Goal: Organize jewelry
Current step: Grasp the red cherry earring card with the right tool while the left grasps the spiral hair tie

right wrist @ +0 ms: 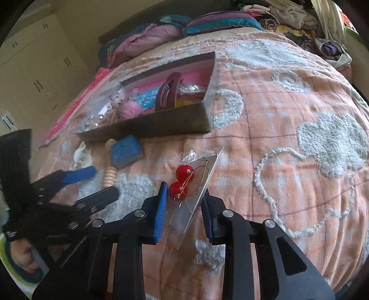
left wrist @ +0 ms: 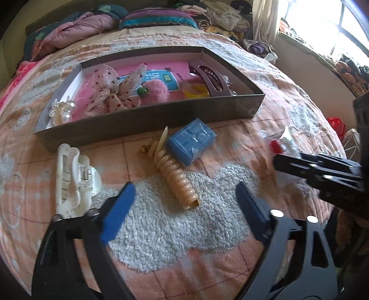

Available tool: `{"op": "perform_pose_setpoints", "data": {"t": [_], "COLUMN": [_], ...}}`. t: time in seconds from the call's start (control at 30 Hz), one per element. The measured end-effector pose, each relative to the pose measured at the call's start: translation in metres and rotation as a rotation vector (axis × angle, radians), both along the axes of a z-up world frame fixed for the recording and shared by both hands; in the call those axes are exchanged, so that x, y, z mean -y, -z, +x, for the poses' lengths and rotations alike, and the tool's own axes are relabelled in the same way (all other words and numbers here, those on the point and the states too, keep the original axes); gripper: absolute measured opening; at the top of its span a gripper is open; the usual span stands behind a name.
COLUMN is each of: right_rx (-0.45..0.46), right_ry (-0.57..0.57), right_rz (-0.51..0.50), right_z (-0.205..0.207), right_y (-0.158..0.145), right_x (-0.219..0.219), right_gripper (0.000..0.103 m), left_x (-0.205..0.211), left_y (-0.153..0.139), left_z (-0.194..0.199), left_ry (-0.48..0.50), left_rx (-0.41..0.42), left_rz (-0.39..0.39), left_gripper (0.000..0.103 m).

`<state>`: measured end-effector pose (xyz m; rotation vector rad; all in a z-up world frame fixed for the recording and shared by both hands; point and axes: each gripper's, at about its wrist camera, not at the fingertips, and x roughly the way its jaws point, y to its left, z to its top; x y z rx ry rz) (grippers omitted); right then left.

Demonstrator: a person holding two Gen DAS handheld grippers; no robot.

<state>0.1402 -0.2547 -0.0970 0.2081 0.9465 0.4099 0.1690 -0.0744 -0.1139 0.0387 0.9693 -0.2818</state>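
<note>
A shallow brown box [left wrist: 147, 120] on the bed holds hair clips, a floral scrunchie and pearl pieces; it also shows in the right wrist view [right wrist: 161, 122]. In front of it lie a white claw clip [left wrist: 73, 180], a beige spiral hair stick [left wrist: 175, 177] and a small blue box [left wrist: 191, 143]. My left gripper [left wrist: 184, 200] is open and empty just above the blanket near the spiral stick. My right gripper [right wrist: 184, 207] is shut on a clear packet of red ball earrings [right wrist: 184, 180], held above the blanket.
The bed is covered by a pink blanket [right wrist: 288, 138] with white fluffy hearts. Folded bedding and clothes [left wrist: 138, 20] pile at the far end. A window [left wrist: 334, 25] is at the right, and white cupboards [right wrist: 34, 69] stand to the left.
</note>
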Motion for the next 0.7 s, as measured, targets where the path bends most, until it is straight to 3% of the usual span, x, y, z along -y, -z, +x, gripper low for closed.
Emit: {"op": "perform_pose_setpoints", "data": {"t": [0.07,0.17,0.33,0.7], "right_rx": [0.008,0.029,0.062,0.124], "right_ry": [0.008,0.016,0.008,-0.088], "right_rz": [0.013,0.024,0.028,0.03], "right_z": [-0.005,-0.014,-0.026,-0.047], "right_y": [-0.005,-0.014,-0.028,-0.056], "right_x": [0.005,0.011,0.011,-0.018], "right_gripper": [0.027,0.027,0.027,0.027], "left_x": [0.002,0.007,0.005,-0.024], "left_y": [0.004,0.007,0.001,-0.038], "left_z": [0.003,0.006,0.002,-0.023], "left_ry": [0.003,0.014,0.026,0.012], "left_rx": [-0.008,0.001,0.013,0.078], "left_rz": [0.0,0.027,0.015,-0.06], "left_gripper": [0.044,0.021,0.011,0.01]}}
